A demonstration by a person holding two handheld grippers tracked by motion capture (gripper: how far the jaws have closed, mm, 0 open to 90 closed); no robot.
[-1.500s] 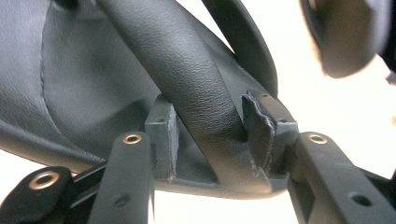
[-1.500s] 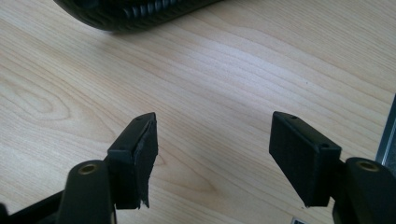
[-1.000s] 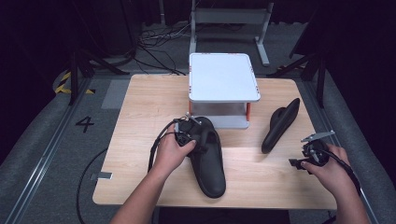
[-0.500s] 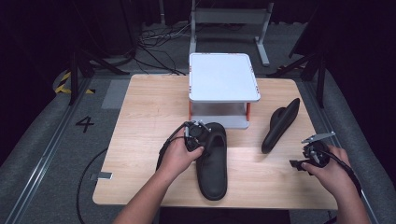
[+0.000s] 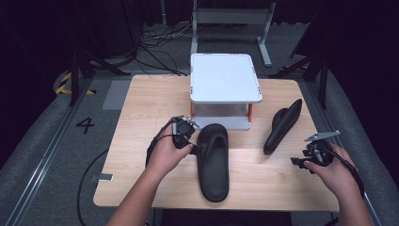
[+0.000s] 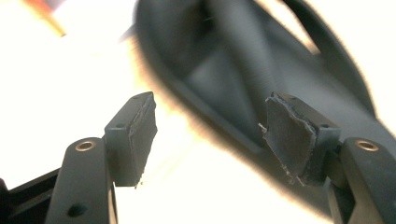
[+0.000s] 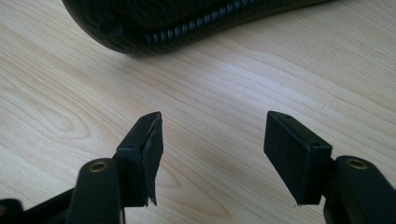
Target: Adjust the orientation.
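Slipper [image 5: 212,162] number one lies flat at the table's [image 5: 141,122] near middle, long axis running away from you; your left gripper [image 5: 187,134], jaws spread, sits just beside its toe strap. Your right gripper [image 5: 314,151], jaws also spread and empty, faces the second slipper [image 5: 281,126], tipped on edge

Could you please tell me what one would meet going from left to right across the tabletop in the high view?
Left gripper → flat black slipper → black slipper lying on its side → right gripper. The white two-tier stand sits farther back, overlapping the flat slipper's span.
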